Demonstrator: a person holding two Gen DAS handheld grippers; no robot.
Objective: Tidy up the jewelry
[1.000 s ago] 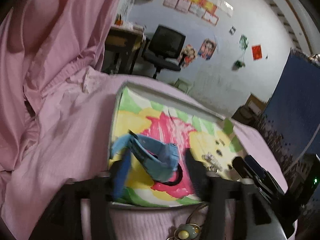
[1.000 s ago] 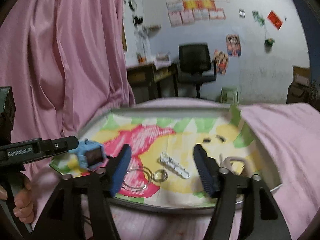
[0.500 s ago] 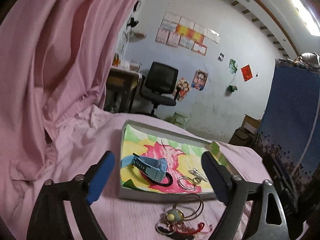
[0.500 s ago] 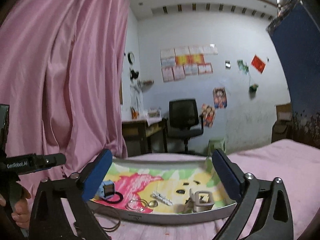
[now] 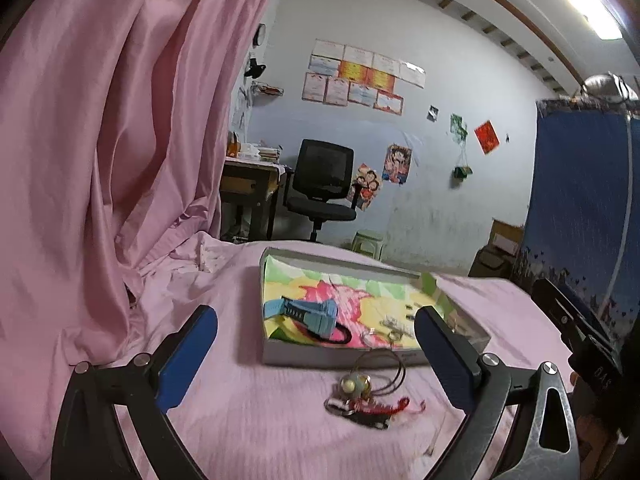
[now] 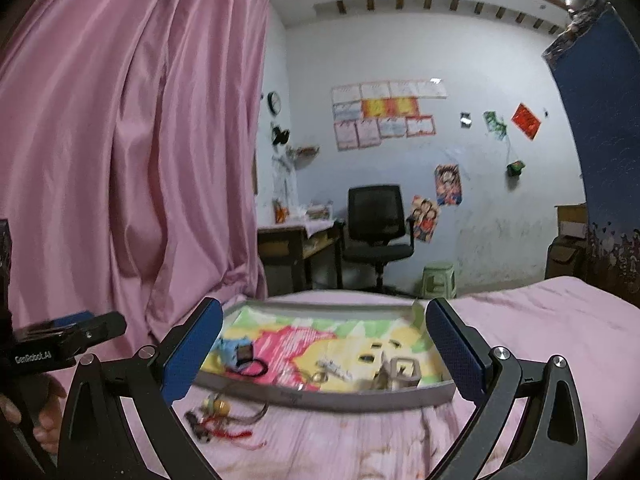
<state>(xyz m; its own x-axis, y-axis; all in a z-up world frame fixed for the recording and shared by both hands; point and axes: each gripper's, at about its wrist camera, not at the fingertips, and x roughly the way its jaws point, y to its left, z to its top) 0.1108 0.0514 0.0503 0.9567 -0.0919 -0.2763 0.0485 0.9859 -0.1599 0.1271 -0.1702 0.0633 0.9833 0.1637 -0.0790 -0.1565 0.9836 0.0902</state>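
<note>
A shallow grey tray (image 5: 340, 356) (image 6: 360, 398) with a bright pink, yellow and green lining rests on the pink bedsheet. In it lie a light blue watch (image 5: 308, 314) (image 6: 236, 354), a black hair loop (image 5: 340, 336), thin rings (image 6: 320, 376), a clear clip and a silver buckle (image 6: 402, 370). In front of the tray on the sheet lie a bead pendant on a hoop (image 5: 358, 384) (image 6: 218, 404) and a red cord (image 5: 384, 406) (image 6: 228, 434). My left gripper (image 5: 316, 356) and right gripper (image 6: 324, 354) are both open, empty, held back from the tray.
A pink curtain (image 5: 100, 140) hangs along the left. Beyond the bed stand a black office chair (image 5: 324, 184), a desk (image 5: 244, 184) and a green stool (image 6: 438, 278). A blue cloth (image 5: 580, 208) hangs at the right. A hand (image 6: 44, 416) holds the left gripper's handle.
The left gripper let go of the blue watch, which now lies in the tray. Both grippers opened wide and pulled back and up from the tray.
</note>
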